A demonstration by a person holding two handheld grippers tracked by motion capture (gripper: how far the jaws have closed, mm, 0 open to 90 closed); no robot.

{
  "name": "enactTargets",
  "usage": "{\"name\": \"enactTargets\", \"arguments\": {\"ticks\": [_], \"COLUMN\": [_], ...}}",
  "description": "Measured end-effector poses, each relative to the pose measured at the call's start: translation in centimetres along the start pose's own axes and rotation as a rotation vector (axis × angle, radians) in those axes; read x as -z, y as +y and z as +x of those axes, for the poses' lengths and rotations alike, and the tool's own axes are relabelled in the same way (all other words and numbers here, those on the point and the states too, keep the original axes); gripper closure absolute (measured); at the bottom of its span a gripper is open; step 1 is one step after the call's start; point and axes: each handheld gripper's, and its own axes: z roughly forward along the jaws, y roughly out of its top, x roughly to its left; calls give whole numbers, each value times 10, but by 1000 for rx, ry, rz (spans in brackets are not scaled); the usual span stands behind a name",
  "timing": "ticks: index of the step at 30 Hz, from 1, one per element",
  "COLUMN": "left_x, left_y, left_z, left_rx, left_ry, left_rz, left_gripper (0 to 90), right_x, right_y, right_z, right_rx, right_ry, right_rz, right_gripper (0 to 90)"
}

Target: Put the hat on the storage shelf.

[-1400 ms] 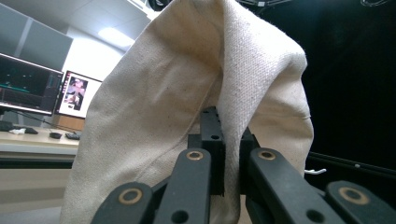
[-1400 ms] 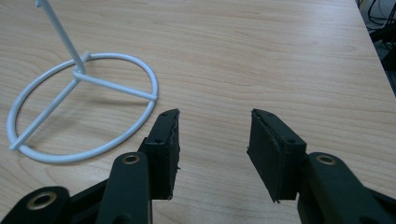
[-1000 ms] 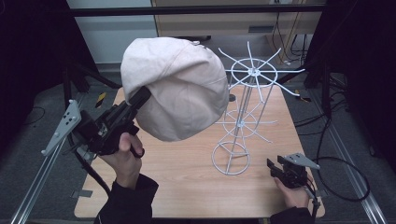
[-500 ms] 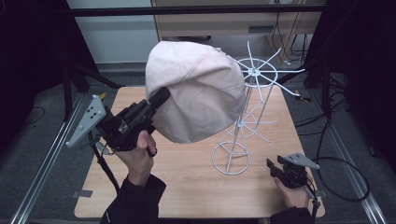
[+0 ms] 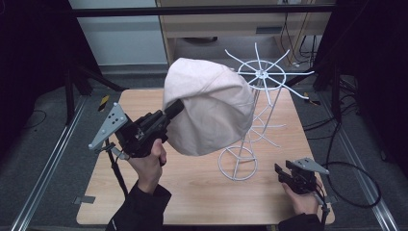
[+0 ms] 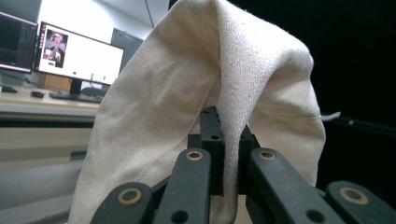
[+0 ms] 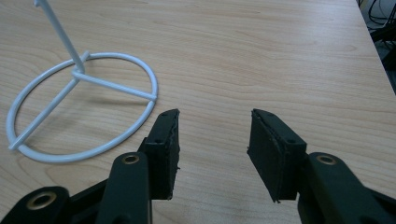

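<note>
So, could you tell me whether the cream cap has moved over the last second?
Yes. The cream cap, held by the left gripper, moved rightward, closer to the white wire stand.

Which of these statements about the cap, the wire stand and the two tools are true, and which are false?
1. The left tool is shut on the cream cap. True.
2. The cap lies flat on the table. False: it is held up in the air, beside the top of the white wire stand.
3. The right tool holds the stand's ring base. False: its jaws stand apart with nothing between them, and the base lies off to one side.
4. The stand is upright on the wooden table. True.
</note>
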Motion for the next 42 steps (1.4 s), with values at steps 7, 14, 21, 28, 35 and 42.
{"name": "enactTargets", "arguments": {"ticks": [7, 14, 21, 28, 35, 42], "left_x": [-2, -3, -3, -7, -14, -16], "left_y": [-15, -29, -42, -50, -60, -66], "left_z": [5, 8, 12, 11, 8, 6], "left_rx": [2, 2, 5, -20, -44, -62], "left_ry": [10, 12, 19, 30, 36, 32], "left_rz": [44, 83, 117, 152, 191, 209], "left_gripper": [886, 884, 879, 858, 856, 818], "right_x": [0, 0, -1, -1, -1, -1], "right_y": [0, 0, 0, -1, -1, -1], "right_z": [0, 0, 1, 1, 1, 0], "right_rx": [-7, 1, -5, -4, -3, 0], "right_ry": [2, -2, -2, -3, -3, -3], "right_rz": [1, 0, 3, 3, 2, 2], "right_gripper": [528, 524, 516, 511, 504, 501]}}
